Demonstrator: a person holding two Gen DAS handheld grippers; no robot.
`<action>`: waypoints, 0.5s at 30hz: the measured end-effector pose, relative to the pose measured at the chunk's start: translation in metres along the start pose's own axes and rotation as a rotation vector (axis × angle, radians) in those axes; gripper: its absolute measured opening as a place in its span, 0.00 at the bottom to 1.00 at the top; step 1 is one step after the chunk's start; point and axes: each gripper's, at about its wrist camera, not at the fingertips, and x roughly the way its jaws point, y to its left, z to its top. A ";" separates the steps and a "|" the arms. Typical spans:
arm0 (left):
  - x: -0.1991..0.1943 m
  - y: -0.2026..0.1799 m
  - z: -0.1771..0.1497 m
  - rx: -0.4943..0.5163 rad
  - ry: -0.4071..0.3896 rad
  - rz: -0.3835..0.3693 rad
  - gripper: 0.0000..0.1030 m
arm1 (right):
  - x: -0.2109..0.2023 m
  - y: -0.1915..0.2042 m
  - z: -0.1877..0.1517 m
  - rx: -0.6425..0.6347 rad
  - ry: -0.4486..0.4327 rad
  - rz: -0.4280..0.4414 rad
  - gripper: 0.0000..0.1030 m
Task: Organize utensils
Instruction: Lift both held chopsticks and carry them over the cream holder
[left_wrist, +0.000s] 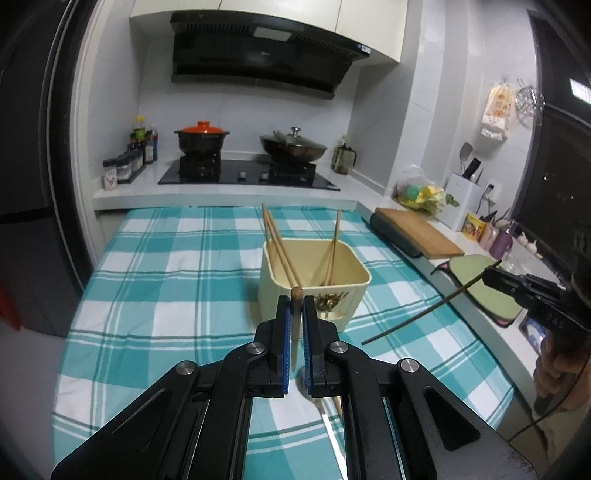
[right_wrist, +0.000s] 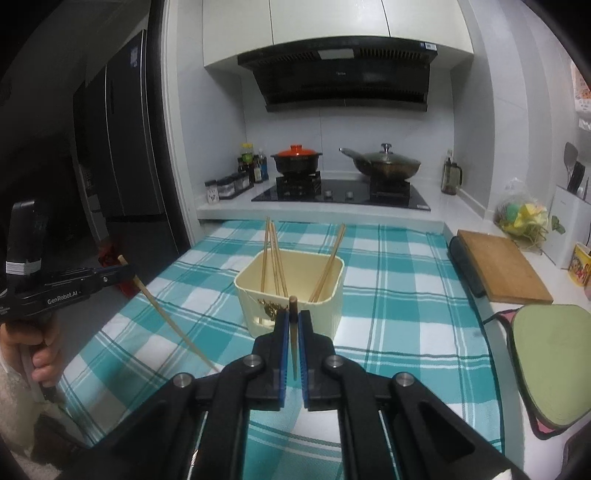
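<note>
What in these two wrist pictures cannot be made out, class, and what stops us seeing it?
- Left view: lower end of the left gripper's chopstick, hidden by the fingers.
- Right view: decoration on the cream box, too small and partly behind the right gripper.
- Both views: box floor, hidden by its walls.
- Bottle labels: too small.

The surface (left_wrist: 166, 280) wore a teal-and-white checked cloth (right_wrist: 399, 295); a cream bin (left_wrist: 314, 280) holding upright chopsticks (left_wrist: 279, 247) stood directly on it.
</note>
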 end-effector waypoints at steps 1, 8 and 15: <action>-0.002 0.000 0.001 -0.005 -0.003 -0.001 0.04 | -0.003 0.003 0.002 -0.003 -0.019 -0.003 0.05; -0.017 0.002 0.005 -0.023 -0.033 -0.004 0.04 | -0.014 0.008 0.014 -0.007 -0.056 0.000 0.05; -0.028 0.000 0.022 -0.017 -0.060 -0.027 0.04 | -0.023 0.007 0.027 -0.005 -0.076 0.011 0.05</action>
